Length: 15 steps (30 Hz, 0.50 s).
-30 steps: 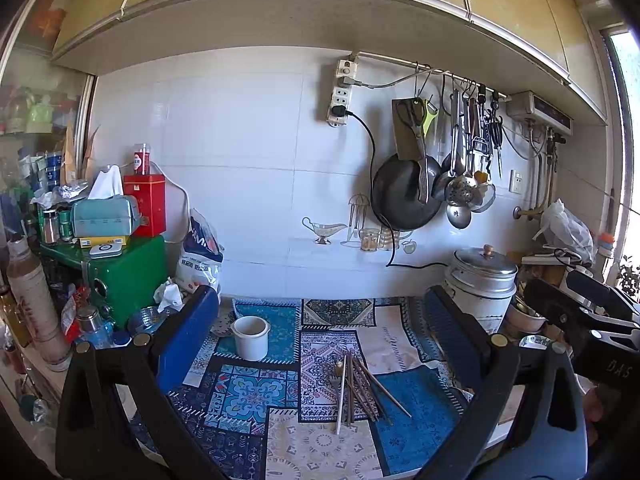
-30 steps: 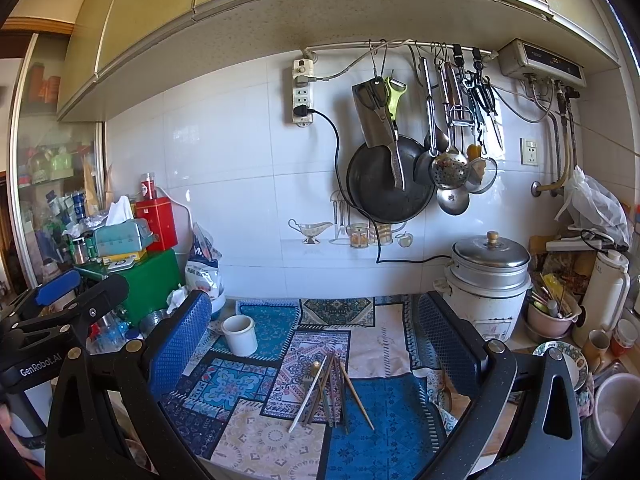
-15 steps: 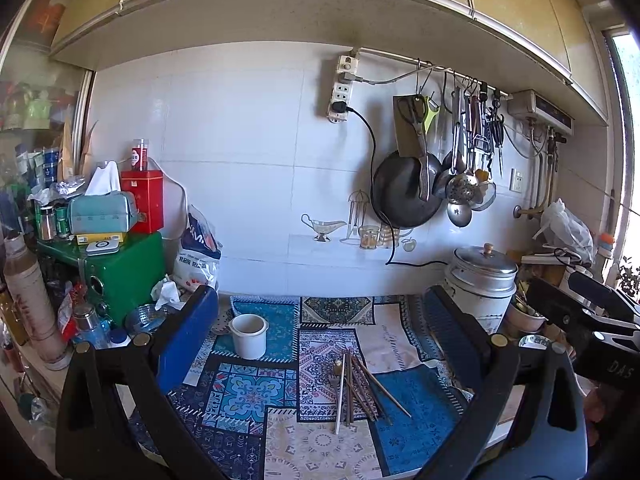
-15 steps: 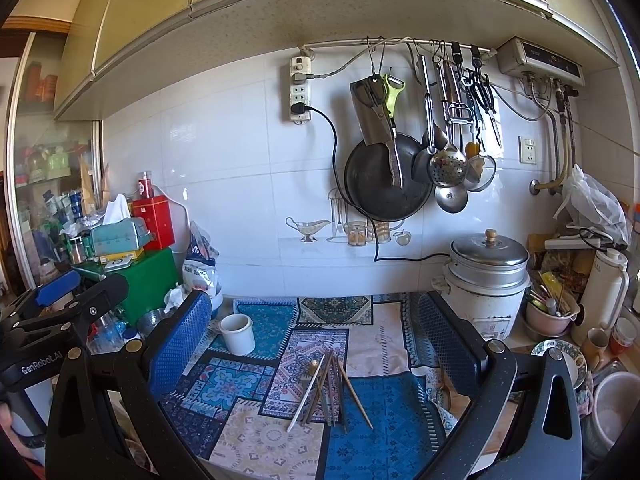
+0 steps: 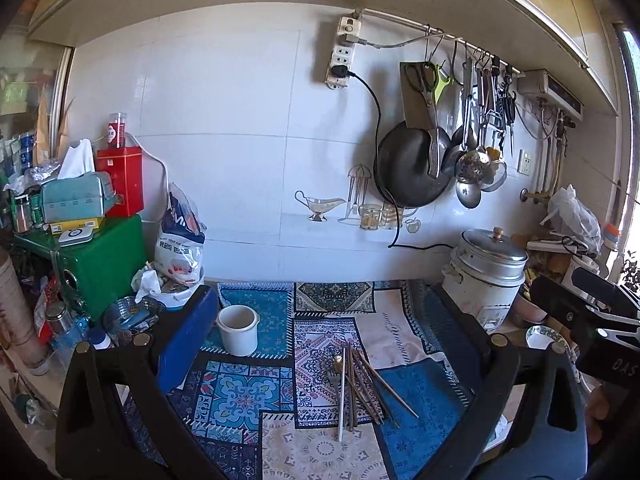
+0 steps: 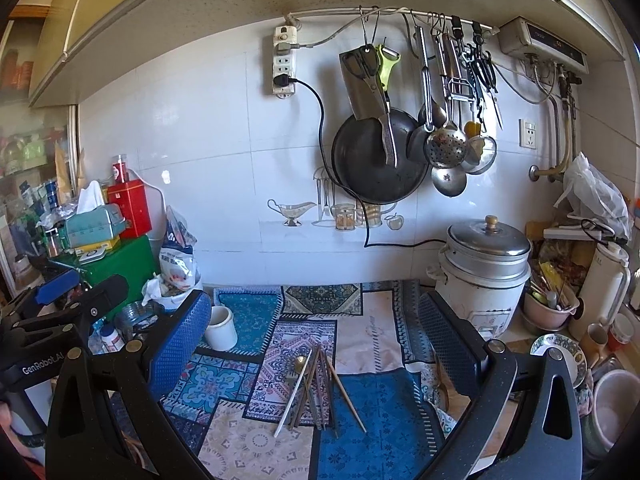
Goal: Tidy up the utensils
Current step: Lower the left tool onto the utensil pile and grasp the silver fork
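Thermos (image 6: 606, 284) beside cooker (image 6: 482, 276) shows in right view only

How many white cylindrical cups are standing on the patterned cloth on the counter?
1. The white cylindrical cup stands upright on a blue patch of the patterned cloth, left of the pile of chopsticks and cutlery. More cups could be hidden behind the jaws at the edges.

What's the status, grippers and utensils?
Left gripper open, empty. Right gripper open, empty. Chopsticks and fork loose in a pile on the mat, white cup empty behind-left. Nothing blocking the pile.
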Each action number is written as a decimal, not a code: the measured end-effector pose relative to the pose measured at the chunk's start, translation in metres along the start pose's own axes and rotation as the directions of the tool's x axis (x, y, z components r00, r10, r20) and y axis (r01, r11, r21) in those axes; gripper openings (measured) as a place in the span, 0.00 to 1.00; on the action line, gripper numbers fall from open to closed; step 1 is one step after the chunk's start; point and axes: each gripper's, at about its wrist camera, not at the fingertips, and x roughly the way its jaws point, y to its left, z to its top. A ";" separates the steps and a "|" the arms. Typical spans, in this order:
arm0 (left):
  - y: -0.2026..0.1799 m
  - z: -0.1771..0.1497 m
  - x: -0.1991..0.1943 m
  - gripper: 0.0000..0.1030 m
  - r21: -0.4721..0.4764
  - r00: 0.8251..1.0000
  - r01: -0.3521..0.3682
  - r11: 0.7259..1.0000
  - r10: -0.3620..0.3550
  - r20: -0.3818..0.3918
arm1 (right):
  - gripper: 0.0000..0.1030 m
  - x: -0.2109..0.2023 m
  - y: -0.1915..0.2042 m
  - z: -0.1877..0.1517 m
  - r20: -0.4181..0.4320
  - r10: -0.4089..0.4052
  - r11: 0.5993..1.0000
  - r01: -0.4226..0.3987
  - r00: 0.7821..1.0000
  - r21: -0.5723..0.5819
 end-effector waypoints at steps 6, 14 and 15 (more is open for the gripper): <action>0.022 -0.004 0.058 1.00 -0.015 0.996 -0.011 1.000 0.010 -0.086 | 1.00 0.054 0.006 -0.001 -0.073 -0.020 1.000 0.020 0.997 -0.001; 0.058 -0.031 0.148 1.00 -0.004 0.965 -0.033 0.999 0.031 -0.261 | 1.00 0.138 0.011 -0.031 -0.276 -0.112 0.994 0.111 0.955 -0.020; 0.062 -0.037 0.160 1.00 0.008 0.957 -0.030 1.000 0.031 -0.287 | 1.00 0.148 0.010 -0.037 -0.306 -0.130 0.991 0.129 0.943 -0.023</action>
